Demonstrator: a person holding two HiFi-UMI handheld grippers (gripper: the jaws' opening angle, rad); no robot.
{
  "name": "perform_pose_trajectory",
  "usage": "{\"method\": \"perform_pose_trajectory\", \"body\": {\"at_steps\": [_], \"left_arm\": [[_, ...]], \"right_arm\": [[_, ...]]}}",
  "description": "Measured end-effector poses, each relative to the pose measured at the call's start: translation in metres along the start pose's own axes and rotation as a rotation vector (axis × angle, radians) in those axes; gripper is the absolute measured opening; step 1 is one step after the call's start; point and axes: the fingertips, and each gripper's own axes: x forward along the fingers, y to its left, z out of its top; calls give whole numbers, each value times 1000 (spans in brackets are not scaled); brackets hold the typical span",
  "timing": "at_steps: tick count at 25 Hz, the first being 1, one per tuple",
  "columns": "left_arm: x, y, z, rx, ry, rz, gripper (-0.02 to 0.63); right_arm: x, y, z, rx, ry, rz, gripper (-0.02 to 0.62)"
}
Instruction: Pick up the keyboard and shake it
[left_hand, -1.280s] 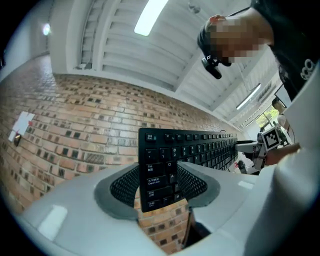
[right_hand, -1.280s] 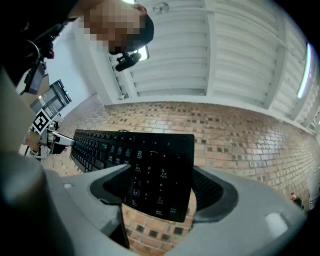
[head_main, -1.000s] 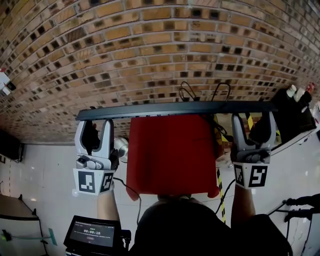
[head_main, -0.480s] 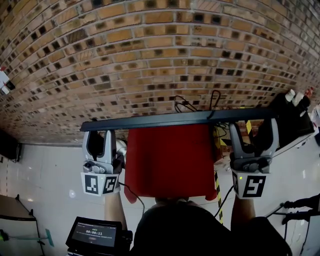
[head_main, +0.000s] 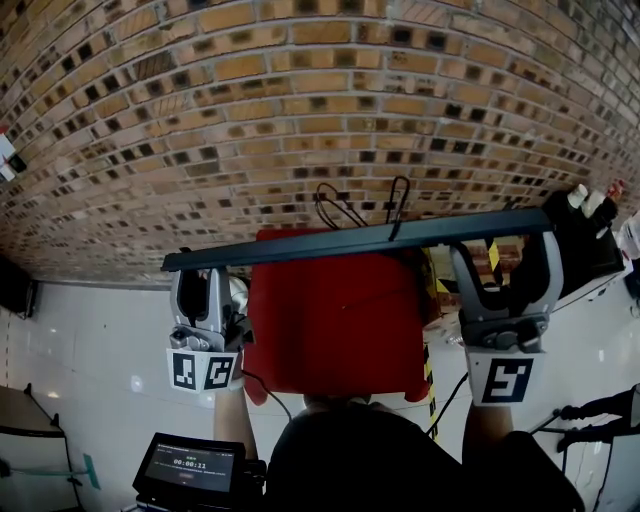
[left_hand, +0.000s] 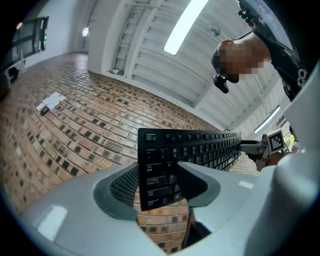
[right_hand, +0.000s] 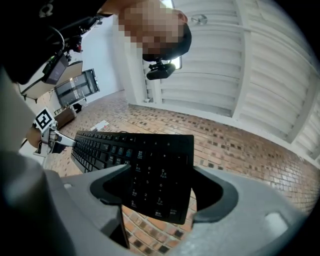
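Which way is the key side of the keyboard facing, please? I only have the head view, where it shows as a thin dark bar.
Observer: It faces the gripper cameras. The left gripper view shows the keyboard key side on, with its rows of keys plain to see.
Operator: Thank you. Which end does the left one hold?
Observer: The left hand-held gripper is shut on the end with the Caps Lock key, one jaw on each long edge.
Operator: And the right one?
Observer: The right hand-held gripper is shut on the number-pad end.
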Motion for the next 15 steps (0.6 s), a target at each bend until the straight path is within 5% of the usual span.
{"method": "perform_pose_trajectory", "body": {"at_steps": [8,15], "left_arm": [[14,-17,28,141,-11,-40,241],[36,-54,65,344,-41,-122,241]], "right_arm": [[-15,-12,-27,129,-33,-78,360],[-43,-33,-65,276,-49,-198,360]]}}
